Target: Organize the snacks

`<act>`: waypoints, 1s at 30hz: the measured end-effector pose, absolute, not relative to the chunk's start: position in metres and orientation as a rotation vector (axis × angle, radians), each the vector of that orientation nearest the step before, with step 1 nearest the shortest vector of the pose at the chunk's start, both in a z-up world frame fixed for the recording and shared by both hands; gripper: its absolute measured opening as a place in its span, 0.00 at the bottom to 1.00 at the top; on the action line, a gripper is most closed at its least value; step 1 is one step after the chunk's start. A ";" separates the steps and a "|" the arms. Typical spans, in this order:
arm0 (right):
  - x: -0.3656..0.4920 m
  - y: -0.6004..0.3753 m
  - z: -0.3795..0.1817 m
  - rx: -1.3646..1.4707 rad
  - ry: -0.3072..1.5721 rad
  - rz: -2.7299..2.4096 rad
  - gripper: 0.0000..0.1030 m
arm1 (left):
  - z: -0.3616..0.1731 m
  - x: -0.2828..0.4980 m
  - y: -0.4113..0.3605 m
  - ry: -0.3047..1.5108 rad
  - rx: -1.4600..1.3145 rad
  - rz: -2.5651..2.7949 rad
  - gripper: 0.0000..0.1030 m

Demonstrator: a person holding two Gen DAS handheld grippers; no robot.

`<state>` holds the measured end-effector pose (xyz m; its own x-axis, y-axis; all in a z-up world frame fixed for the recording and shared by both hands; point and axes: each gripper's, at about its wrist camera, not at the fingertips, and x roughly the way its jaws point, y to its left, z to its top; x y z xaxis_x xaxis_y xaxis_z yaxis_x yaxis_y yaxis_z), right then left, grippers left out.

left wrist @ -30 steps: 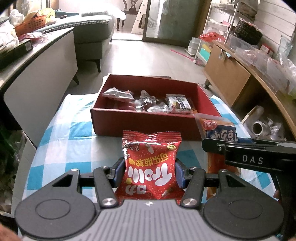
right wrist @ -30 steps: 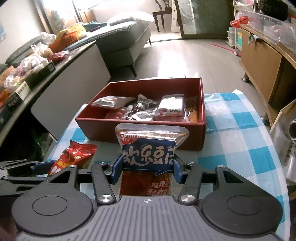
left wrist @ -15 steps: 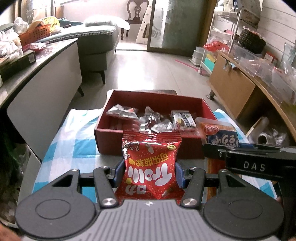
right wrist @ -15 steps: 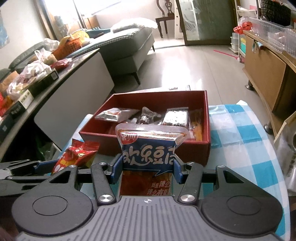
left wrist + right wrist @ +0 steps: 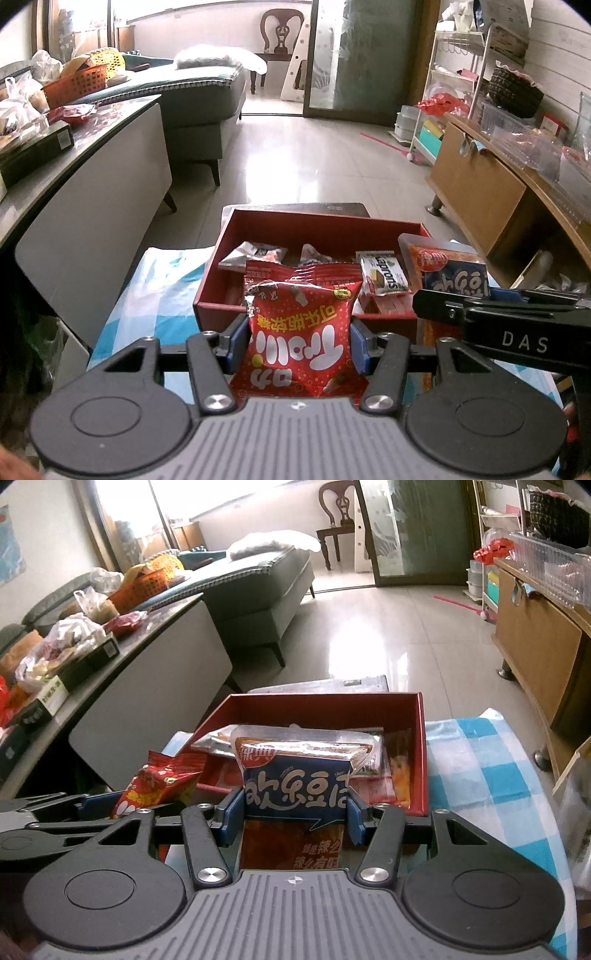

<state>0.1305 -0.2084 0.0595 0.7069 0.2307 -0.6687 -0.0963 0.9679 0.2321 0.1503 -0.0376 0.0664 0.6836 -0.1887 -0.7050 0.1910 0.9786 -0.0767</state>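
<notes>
My left gripper (image 5: 297, 345) is shut on a red candy bag (image 5: 301, 332) with white lettering, held upright above the table. My right gripper (image 5: 293, 814) is shut on a blue and orange snack packet (image 5: 295, 794). Both are lifted in front of the near wall of a red box (image 5: 236, 254) that holds several wrapped snacks, among them a green and white wafer pack (image 5: 384, 275). The right gripper and its blue packet (image 5: 454, 280) show at the right in the left wrist view. In the right wrist view the red bag (image 5: 159, 781) shows at the left.
The red box (image 5: 423, 738) stands on a table with a blue and white checked cloth (image 5: 487, 771). A grey counter (image 5: 88, 177) loaded with bags and an orange basket (image 5: 75, 79) runs along the left. A wooden cabinet (image 5: 480, 188) stands at the right, a sofa (image 5: 199, 96) behind.
Both grippers have risen with their packets and tilted up a little, so the red box now sits lower and smaller in both views. Neither grip has changed.
</notes>
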 end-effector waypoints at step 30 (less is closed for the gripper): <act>0.204 -0.214 0.056 0.203 0.722 0.179 0.60 | 0.053 0.233 -0.054 0.754 0.017 -0.127 0.47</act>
<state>0.2042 -0.2140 0.0563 0.7365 0.2314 -0.6356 -0.0922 0.9652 0.2446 0.2331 -0.0537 0.0526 0.7216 -0.1088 -0.6838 0.1211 0.9922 -0.0301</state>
